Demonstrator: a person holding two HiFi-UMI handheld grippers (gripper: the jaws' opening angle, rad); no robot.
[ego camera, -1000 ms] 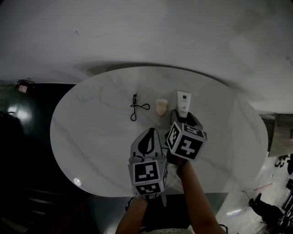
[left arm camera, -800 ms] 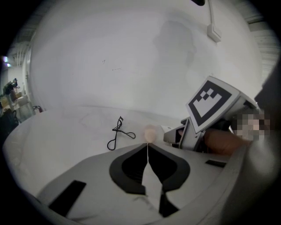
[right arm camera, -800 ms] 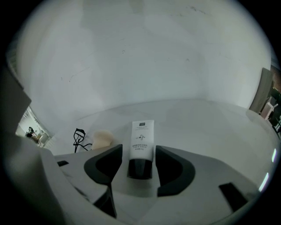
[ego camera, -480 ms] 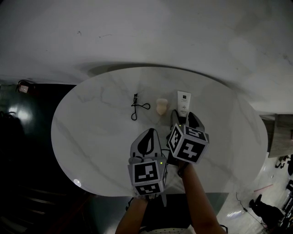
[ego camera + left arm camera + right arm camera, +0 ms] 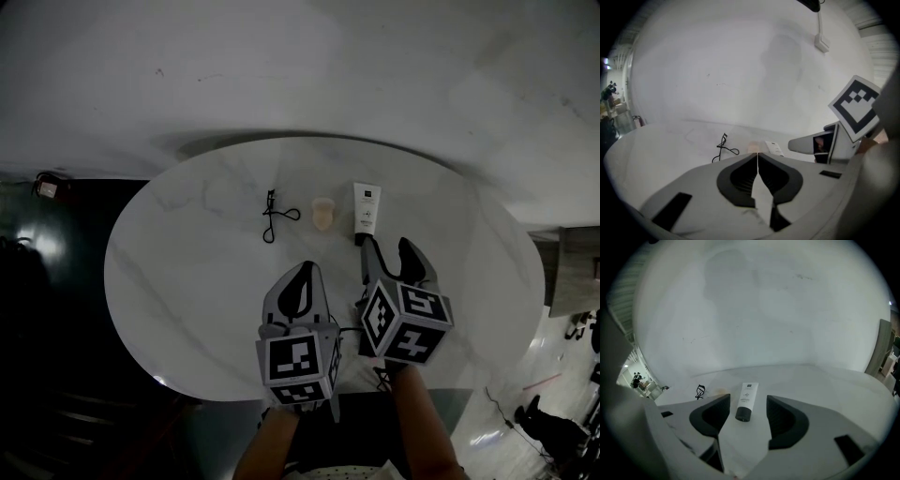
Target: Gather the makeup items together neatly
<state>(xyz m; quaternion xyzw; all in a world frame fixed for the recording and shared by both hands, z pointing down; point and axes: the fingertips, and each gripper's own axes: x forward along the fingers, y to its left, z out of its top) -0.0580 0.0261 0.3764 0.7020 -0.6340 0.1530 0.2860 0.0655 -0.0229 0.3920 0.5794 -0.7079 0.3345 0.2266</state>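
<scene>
A round white marbled surface (image 5: 187,309) is seen from above, with three makeup items laid in a short row on its far half. An eyelash curler (image 5: 272,216) lies at the left of the row, a beige makeup sponge (image 5: 322,214) in the middle and a white tube (image 5: 366,204) with a dark cap at the right. The three are set near one another without touching.

The right gripper (image 5: 388,246) is held just short of the tube, pointing downward at it. Its jaws have just been opening and are spread wide. In the right gripper view the tube (image 5: 748,394) is framed in the gap between them, its cap end turned toward the gripper (image 5: 747,401). It lies flat on the surface beyond the tips, and neither pad is pressed on it. The curler (image 5: 700,392) is seen farther off to the left.

The left gripper (image 5: 306,268) is held beside the right one, nearer the surface's near edge and well short of the row. Its jaws are brought together with nothing between them, as the left gripper view (image 5: 757,157) shows. Past its tips the curler (image 5: 723,147) is seen to the left, the sponge (image 5: 753,148) straight ahead and the tube (image 5: 774,148) just to the right.
</scene>
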